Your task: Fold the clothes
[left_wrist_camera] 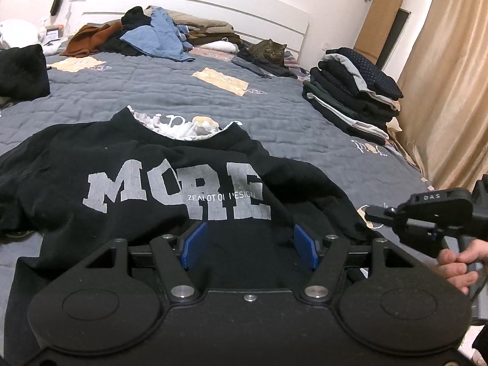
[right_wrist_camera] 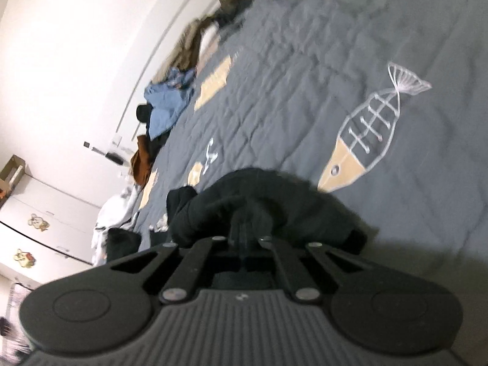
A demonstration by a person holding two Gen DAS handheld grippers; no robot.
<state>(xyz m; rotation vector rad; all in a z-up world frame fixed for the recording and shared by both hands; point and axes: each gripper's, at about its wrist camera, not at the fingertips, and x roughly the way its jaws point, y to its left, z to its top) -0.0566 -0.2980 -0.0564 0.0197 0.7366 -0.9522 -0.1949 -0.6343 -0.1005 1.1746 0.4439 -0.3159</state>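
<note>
Two blue pads [left_wrist_camera: 195, 244] of the left gripper [left_wrist_camera: 248, 245] stand wide apart just above a black T-shirt [left_wrist_camera: 128, 183], with nothing between them but the cloth lying below; whether the pads touch the fabric cannot be told. The shirt is spread printed side up on a grey quilted bedspread [left_wrist_camera: 183, 91], its white "MORE" lettering creased down the middle and its neckline turned toward the far headboard. At the shirt's right edge the right gripper [right_wrist_camera: 248, 213] is held by a hand [left_wrist_camera: 457, 265], and its own camera shows its fingers drawn close together with a bunched fold of the black fabric pinched between them, the cloth humped over and hiding the tips. That bunch lies just beside a stitched fish outline [right_wrist_camera: 369, 134] on the bedspread. Farther up the bed sit a stack of folded dark clothes [left_wrist_camera: 350, 91], a loose heap of unfolded clothes [left_wrist_camera: 158, 36], and a tabby cat [left_wrist_camera: 270, 52].
</note>
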